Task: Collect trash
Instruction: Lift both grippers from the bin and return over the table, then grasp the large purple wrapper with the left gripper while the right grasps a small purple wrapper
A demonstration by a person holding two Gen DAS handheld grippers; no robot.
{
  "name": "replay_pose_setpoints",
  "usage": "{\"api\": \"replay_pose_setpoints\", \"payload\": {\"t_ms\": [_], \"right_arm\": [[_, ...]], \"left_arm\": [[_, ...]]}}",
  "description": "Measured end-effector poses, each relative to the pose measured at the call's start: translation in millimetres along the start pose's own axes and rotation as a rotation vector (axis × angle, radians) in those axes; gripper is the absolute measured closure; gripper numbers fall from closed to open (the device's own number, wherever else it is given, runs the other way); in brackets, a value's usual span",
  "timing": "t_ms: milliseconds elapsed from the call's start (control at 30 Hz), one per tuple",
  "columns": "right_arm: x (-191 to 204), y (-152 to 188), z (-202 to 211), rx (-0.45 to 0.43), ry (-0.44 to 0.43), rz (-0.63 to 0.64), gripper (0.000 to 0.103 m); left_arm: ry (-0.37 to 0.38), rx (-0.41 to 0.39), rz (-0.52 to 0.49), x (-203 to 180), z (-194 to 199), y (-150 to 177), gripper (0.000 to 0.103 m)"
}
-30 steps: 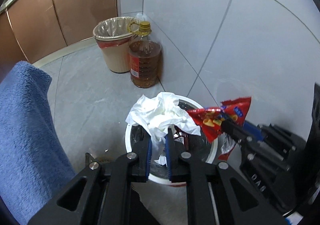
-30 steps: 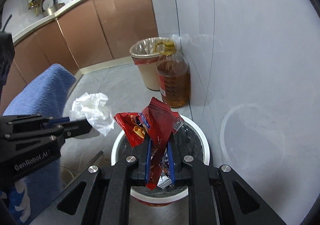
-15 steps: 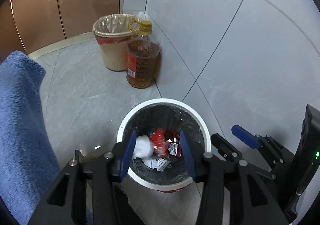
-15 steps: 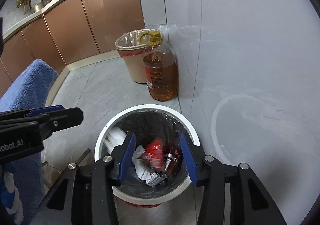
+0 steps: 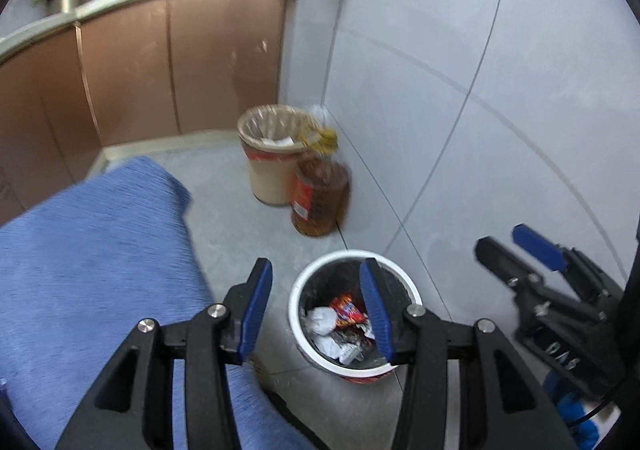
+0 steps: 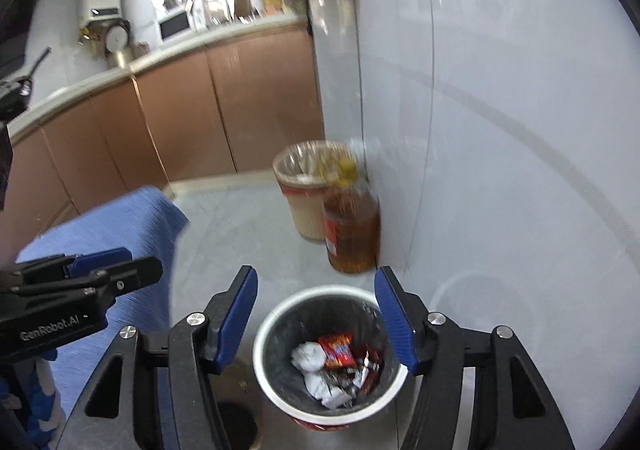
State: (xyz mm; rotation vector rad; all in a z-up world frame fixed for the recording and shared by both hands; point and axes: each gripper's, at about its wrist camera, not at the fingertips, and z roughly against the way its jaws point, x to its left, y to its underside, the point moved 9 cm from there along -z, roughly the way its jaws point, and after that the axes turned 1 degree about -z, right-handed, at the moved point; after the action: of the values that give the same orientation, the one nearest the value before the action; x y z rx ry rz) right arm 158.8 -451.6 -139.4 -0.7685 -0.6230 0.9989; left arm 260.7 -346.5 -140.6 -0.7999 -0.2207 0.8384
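Two bins on the floor; white-rimmed bin holds tissue and red wrapper, below right tool. Left tool and right tool both gape wide, empty.

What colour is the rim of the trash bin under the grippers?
White rim, clearest in the right wrist view.

Bright, even indoor light; glare streaks on the glossy wall tiles. Motion blur smears the oil bottle and countertop clutter. Fisheye bending, with dark corners.
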Motion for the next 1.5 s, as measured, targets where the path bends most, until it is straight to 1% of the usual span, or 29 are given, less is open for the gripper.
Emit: {"api": "replay_pose_setpoints", "payload": {"t_ms": [33,67,167,200,367,400,500,533,567,600,700,800,933,1033,1100,1167,1233,1300,1367,1500], "right_arm": [[5.4,-6.3,8.6,-0.02,-0.004,0.008,0.042],[10.0,-11.7,18.2,-0.039,-0.008,0.017,0.04],[24.4,-27.5,47.0,-0.097,-0.026,0.041,0.036],[29.9,-32.5,57.7,-0.117,-0.034,0.05,0.035],[49.5,-46.6,94.2,-0.19,-0.048,0.094,0.023],[53.8,-48.9,102.1,-0.203,-0.052,0.1,0.022],[66.5,-52.4,118.8,-0.238,-0.055,0.122,0.011],[73.5,-53.5,126.1,-0.255,-0.052,0.14,0.005],[78.1,-52.6,131.3,-0.264,-0.052,0.153,0.003],[83.7,-53.3,134.0,-0.27,-0.057,0.166,0.002],[103.2,-52.2,146.1,-0.281,-0.101,0.195,0.002],[122.1,-51.1,154.5,-0.287,-0.155,0.211,0.002],[147.0,-48.0,165.9,-0.279,-0.218,0.232,0.002],[169.9,-45.5,172.6,-0.263,-0.298,0.239,0.003],[184.7,-42.6,173.8,-0.242,-0.349,0.244,0.008],[199.3,-37.8,173.0,-0.215,-0.39,0.252,0.018],[214.9,-33.3,170.1,-0.184,-0.437,0.264,0.024],[235.8,-27.5,165.3,-0.152,-0.482,0.285,0.027],[253.3,-23.0,159.8,-0.126,-0.509,0.312,0.031],[295.8,-4.7,141.1,-0.054,-0.577,0.372,0.037]], "left_arm": [[-0.006,-0.021,0.007,4.3,13.0,-2.5,0.059],[-0.01,-0.038,0.013,8.1,23.1,-3.9,0.057],[-0.039,-0.105,0.018,17.7,60.0,-9.0,0.044],[-0.058,-0.13,0.011,20.5,73.9,-9.7,0.042],[-0.091,-0.214,0.029,31.3,126.9,-6.9,0.04],[-0.098,-0.236,0.037,34.0,138.0,-5.9,0.04],[-0.121,-0.29,0.054,39.2,167.2,-2.2,0.04],[-0.123,-0.309,0.053,40.3,177.8,-0.6,0.04],[-0.13,-0.324,0.048,41.0,187.7,1.3,0.04],[-0.138,-0.333,0.045,43.8,197.2,3.1,0.04],[-0.155,-0.333,0.034,53.1,218.1,14.9,0.04],[-0.178,-0.344,0.046,67.1,234.4,25.4,0.04],[-0.204,-0.346,0.093,95.0,251.8,48.7,0.04],[-0.235,-0.349,0.134,120.0,264.5,69.4,0.04],[-0.263,-0.347,0.16,140.5,270.7,84.0,0.04],[-0.294,-0.337,0.18,166.5,277.8,101.1,0.04],[-0.317,-0.322,0.203,190.3,283.1,117.7,0.04],[-0.337,-0.296,0.238,221.7,286.8,137.6,0.04],[-0.346,-0.261,0.269,249.2,286.5,155.5,0.04],[-0.32,-0.181,0.323,303.1,275.7,188.6,0.04]]}}
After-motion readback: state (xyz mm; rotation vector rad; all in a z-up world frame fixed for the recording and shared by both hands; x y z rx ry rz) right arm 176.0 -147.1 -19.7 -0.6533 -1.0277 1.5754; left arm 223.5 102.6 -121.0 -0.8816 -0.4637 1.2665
